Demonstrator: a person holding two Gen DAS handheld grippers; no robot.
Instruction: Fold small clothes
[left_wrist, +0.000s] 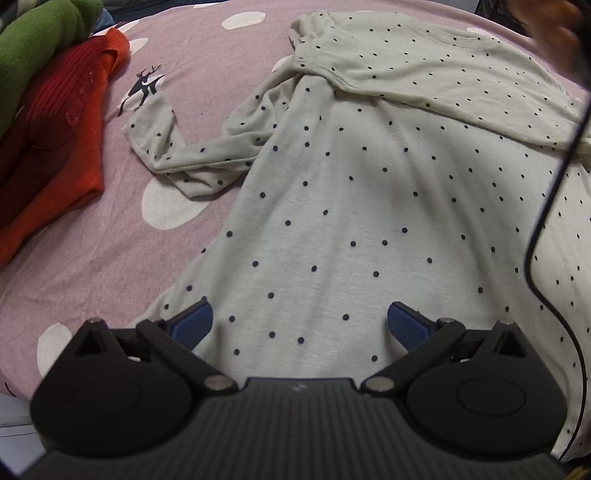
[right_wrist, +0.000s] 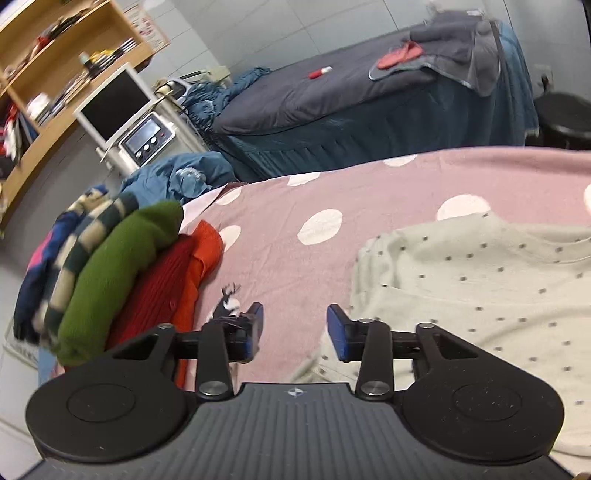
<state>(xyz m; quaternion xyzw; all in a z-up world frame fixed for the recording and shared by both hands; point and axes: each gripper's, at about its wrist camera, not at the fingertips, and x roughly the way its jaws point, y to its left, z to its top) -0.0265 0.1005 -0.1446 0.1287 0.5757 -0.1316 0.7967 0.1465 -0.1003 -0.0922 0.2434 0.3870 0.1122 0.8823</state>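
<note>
A cream long-sleeved top with dark dots (left_wrist: 369, 206) lies spread on the pink spotted bedsheet (left_wrist: 110, 243). Its upper part is folded over near the neckline, and one sleeve (left_wrist: 192, 155) trails crumpled to the left. My left gripper (left_wrist: 299, 325) hangs wide open just above the top's lower body, nothing between its blue pads. In the right wrist view the same top (right_wrist: 480, 288) lies at the right. My right gripper (right_wrist: 295, 325) stands open over bare pink sheet beside the top's left edge, holding nothing.
A stack of folded clothes, orange-red (left_wrist: 66, 147) (right_wrist: 162, 291) under green (right_wrist: 118, 273) and striped pieces, sits at the sheet's left. A black cable (left_wrist: 546, 221) hangs over the top's right side. Beyond stand a dark blue bed (right_wrist: 369, 110), a small white machine (right_wrist: 147, 138) and wooden shelves (right_wrist: 55, 74).
</note>
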